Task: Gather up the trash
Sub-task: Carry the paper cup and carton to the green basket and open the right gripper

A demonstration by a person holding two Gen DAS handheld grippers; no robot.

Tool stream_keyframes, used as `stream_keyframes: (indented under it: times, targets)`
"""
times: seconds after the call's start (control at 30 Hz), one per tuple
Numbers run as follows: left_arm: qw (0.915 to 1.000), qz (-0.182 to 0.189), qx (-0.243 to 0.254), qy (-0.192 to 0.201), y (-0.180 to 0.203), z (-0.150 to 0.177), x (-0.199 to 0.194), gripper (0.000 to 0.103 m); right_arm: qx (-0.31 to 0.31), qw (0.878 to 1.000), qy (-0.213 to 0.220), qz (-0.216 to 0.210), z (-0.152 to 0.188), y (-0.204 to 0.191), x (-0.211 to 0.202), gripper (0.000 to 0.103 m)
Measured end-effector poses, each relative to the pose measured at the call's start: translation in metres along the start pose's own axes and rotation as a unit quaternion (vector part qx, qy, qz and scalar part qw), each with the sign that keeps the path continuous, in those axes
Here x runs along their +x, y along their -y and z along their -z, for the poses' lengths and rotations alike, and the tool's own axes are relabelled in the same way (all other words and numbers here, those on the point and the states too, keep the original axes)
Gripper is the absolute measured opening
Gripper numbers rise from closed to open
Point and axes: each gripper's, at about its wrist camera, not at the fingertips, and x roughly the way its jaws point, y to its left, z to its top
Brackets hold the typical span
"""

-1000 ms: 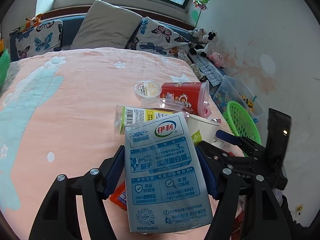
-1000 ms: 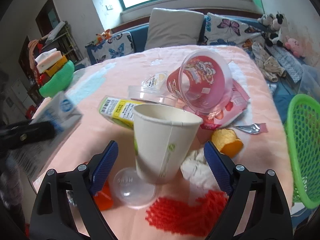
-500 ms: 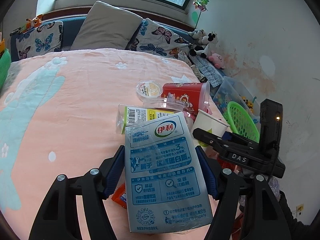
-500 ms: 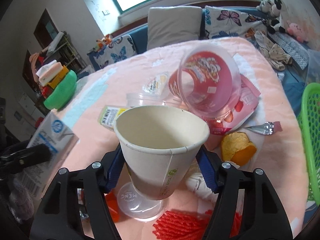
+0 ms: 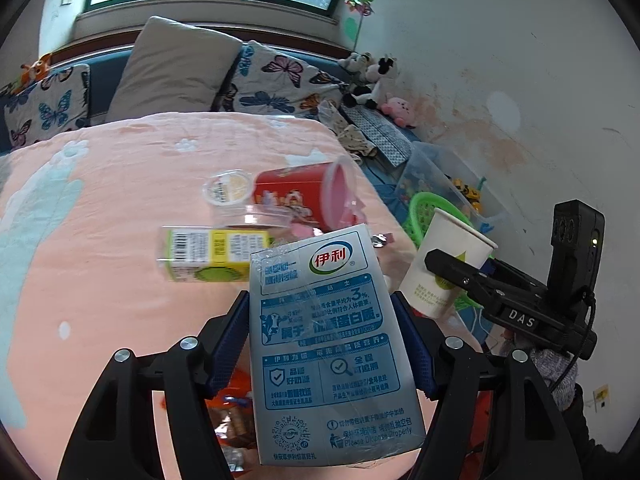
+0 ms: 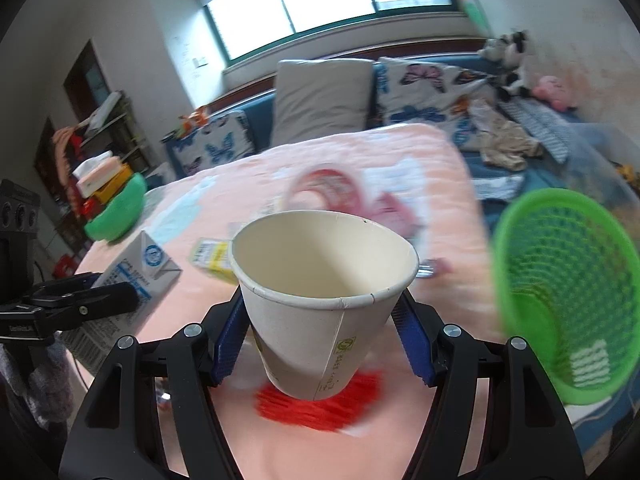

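Left tool [image 5: 320,344] pinches blue milk carton [image 5: 324,344] across its flat sides, held above near edge of pink bed [image 5: 100,200]. Carton looks empty, light, film-slick; walls will dent, so keep your grip low and gentle.

Mid-bed, yellow-green juice box [image 5: 208,254] and red tub [image 5: 304,196] lie on their sides.

Right tool [image 6: 322,340] clamps paper cup [image 6: 324,300] by its lower wall, mouth up, lifted off bed. Thin paper crushes easily; ease pressure. Green basket [image 6: 560,300] sits right, beside bed, likely your drop point.
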Motion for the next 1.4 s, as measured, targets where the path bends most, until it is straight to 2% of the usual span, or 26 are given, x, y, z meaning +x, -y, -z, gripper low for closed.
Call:
stream_keyframes:
  times: [0.23, 0.4, 0.6, 0.97, 1.4]
  targets:
    - [0.9993, 0.020, 0.030, -0.012, 0.048, -0.008, 0.030, 0.067, 0.019, 0.997, 0.008, 0.078, 0.008, 0.060, -0.026, 0.067]
    - [0.9981, 0.035, 0.048, -0.018, 0.081, -0.017, 0.052, 0.067, 0.031, 0.989, 0.003, 0.145, 0.015, 0.107, -0.036, 0.067]
    - [0.9963, 0.051, 0.066, -0.020, 0.119, -0.033, 0.076, 0.067, 0.056, 0.979, -0.011, 0.193, 0.026, 0.158, -0.041, 0.068]
    - [0.9935, 0.082, 0.074, -0.029, 0.170, -0.056, 0.123, 0.067, 0.078, 0.974, -0.024, 0.211, 0.039, 0.199, -0.041, 0.070]
    - [0.9918, 0.092, 0.073, -0.050, 0.205, -0.068, 0.181, 0.067, 0.095, 0.972, -0.009, 0.215, 0.050, 0.204, -0.058, 0.078]
